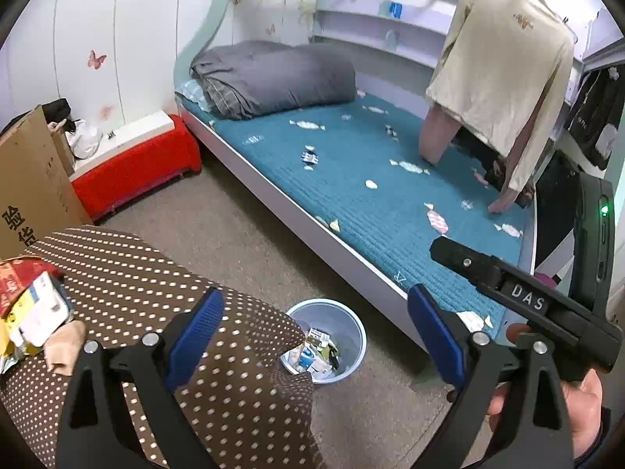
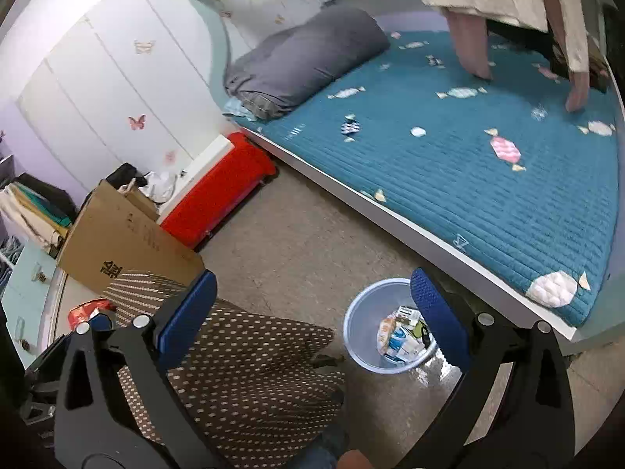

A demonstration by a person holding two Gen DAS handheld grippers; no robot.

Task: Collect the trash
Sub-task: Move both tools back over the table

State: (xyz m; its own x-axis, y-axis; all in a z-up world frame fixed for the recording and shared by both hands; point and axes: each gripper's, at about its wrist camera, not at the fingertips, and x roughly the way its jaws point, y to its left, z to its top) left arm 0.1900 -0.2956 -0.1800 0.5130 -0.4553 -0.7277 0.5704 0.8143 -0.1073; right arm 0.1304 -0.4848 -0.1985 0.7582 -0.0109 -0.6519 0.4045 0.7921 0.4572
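Blue-padded grippers hovering wide open and empty above a bedroom floor bin.

Both the left gripper (image 1: 312, 346) and right gripper (image 2: 312, 320) are gaping with nothing between their jaws. Leftover trash, a heap of wrappers and small cartons (image 1: 29, 312), is sitting on the near left of a brown polka-dot cushion (image 1: 156, 273), while the pale blue bin (image 2: 361, 322) is waiting on the floor beside the teal bed (image 2: 468, 179), already holding packets. Those wrappers are looking light, crinkly and slippery; pinching a carton's stiff edge is probably giving the surest hold.
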